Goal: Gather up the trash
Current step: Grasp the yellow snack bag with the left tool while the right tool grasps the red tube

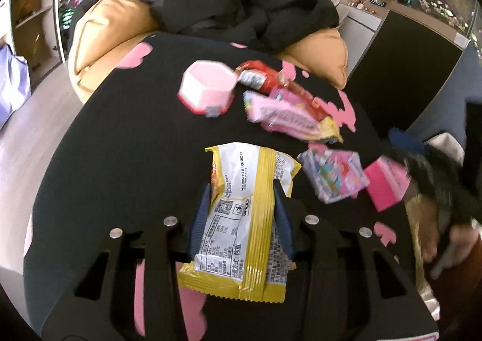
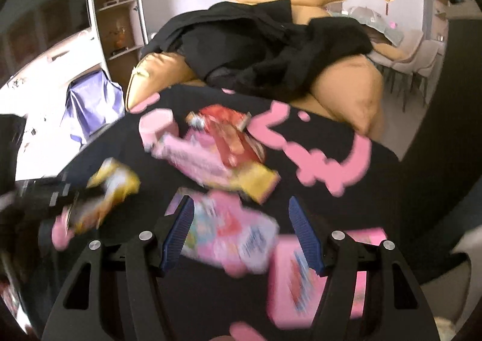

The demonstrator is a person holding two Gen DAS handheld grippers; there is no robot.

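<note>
My left gripper (image 1: 241, 190) is shut on a yellow and white snack wrapper (image 1: 247, 211), whose sides sit between the blue pads (image 1: 200, 220). That wrapper (image 2: 114, 184) shows blurred at the left of the right wrist view. My right gripper (image 2: 241, 201) stands open over a colourful pink packet (image 2: 232, 229), and its right pad is clear of the packet. A pink box (image 2: 301, 274) lies under its right finger. Further back on the black table (image 1: 120, 160) lie a pink hexagonal box (image 1: 208, 88), a red wrapper (image 1: 256, 76) and a pink wrapper (image 1: 283, 115).
A tan cushioned seat (image 1: 102, 24) with a black garment (image 1: 226, 3) on it stands right behind the table. A hand (image 1: 458, 238) shows blurred at the right edge. Shelves (image 2: 117, 9) and a purple bag (image 2: 90, 106) stand at the left.
</note>
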